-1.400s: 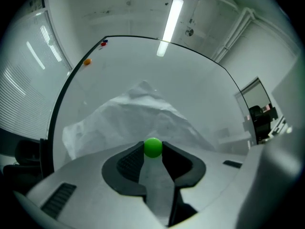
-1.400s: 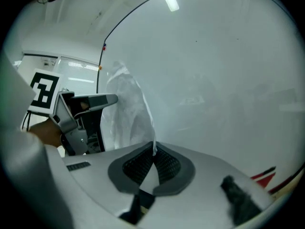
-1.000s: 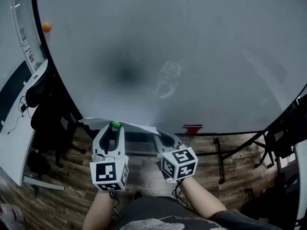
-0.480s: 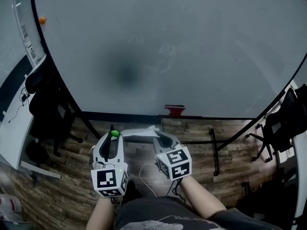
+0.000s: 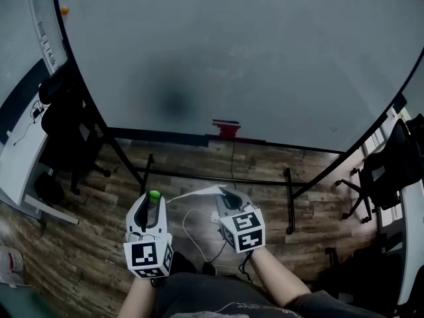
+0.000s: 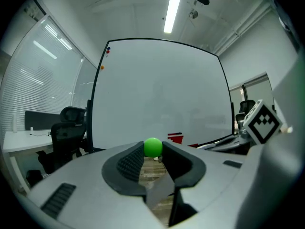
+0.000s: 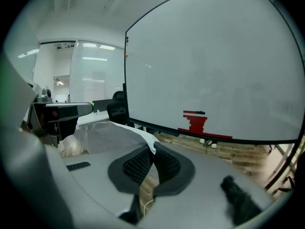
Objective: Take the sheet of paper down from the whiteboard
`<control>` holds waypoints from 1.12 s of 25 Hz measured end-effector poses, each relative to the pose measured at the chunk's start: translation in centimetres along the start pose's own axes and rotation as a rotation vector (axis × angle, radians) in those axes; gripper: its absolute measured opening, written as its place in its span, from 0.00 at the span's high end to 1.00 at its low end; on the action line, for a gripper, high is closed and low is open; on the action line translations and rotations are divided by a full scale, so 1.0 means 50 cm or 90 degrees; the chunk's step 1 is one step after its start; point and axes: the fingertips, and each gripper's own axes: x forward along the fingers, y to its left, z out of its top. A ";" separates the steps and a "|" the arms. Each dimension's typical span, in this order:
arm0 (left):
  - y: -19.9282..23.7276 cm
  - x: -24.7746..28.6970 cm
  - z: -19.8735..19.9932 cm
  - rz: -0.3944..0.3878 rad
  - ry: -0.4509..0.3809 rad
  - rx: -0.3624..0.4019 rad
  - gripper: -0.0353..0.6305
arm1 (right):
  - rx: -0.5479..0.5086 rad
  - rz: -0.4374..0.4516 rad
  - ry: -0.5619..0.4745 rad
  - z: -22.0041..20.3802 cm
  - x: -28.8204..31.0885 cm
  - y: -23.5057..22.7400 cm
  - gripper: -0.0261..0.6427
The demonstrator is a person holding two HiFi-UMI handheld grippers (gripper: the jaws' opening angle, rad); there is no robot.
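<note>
The whiteboard (image 5: 252,58) fills the upper head view and stands well ahead of both grippers, with no sheet on it. My right gripper (image 5: 222,192) is shut on one edge of the white sheet of paper (image 5: 192,194), which hangs over the wooden floor. In the right gripper view the paper (image 7: 107,135) runs leftward from the closed jaws of my right gripper (image 7: 153,151). My left gripper (image 5: 154,200) holds a small green magnet ball (image 5: 154,195) between its tips. In the left gripper view my left gripper (image 6: 153,150) pinches the ball (image 6: 153,147).
A red eraser (image 5: 226,128) sits on the board's bottom ledge. An orange magnet (image 5: 64,10) is at the board's top left. The stand's black legs (image 5: 289,201) reach across the floor. Office chairs stand at the left (image 5: 63,131) and right (image 5: 391,164). A white cable (image 5: 199,230) lies below.
Both grippers have drawn back from the whiteboard and sunk lower, over the floor. The paper stays in the right gripper and the green ball in the left.
</note>
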 end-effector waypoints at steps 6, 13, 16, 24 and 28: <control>-0.014 -0.022 -0.011 -0.002 0.000 0.002 0.76 | 0.011 -0.012 0.005 -0.027 -0.031 -0.009 0.93; -0.018 -0.061 -0.039 -0.009 0.012 -0.007 0.76 | 0.024 -0.029 -0.005 -0.050 -0.045 -0.007 0.93; -0.003 -0.096 -0.050 -0.010 0.019 -0.006 0.76 | 0.023 -0.038 -0.007 -0.051 -0.056 0.015 0.93; 0.006 -0.223 -0.079 -0.047 0.032 -0.009 0.76 | 0.026 -0.077 -0.007 -0.079 -0.150 0.118 0.93; 0.006 -0.300 -0.088 -0.071 0.031 -0.002 0.76 | 0.052 -0.093 -0.003 -0.122 -0.211 0.177 0.93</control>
